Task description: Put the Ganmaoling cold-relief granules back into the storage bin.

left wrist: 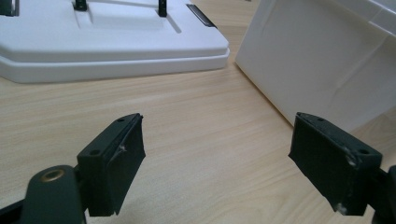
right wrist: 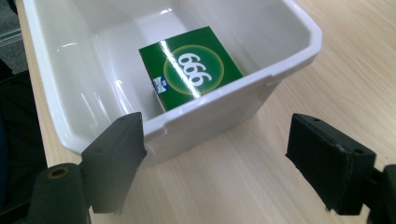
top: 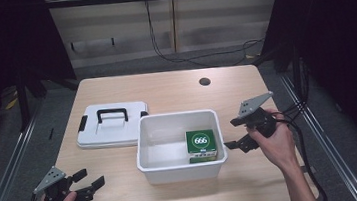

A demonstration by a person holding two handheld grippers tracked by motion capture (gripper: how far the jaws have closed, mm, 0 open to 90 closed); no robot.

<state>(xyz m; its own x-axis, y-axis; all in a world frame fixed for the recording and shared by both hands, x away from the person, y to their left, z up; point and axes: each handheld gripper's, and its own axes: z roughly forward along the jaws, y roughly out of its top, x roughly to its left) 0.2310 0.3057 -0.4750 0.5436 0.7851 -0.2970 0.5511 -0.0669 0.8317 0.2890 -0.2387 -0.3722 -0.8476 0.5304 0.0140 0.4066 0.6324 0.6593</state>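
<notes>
Green box sitting inside the white bin, far-right corner. Right gripper just off the bin's right wall, jaws apart, probably just let go. Left gripper parked near the bin's front-left, spread wide, empty. Lid left of the bin, likely going on next.

My bin is plain glossy white, inside and out. The box in it is deep green, with a paler green-gold ring around white "666" digits and a small blue-and-white mark near one edge of its top. The lid is white too, with a black handle and black clips. The table is light wood grain with a dark round hole. My jaws are matte black, scuffed pale at the edges.
</notes>
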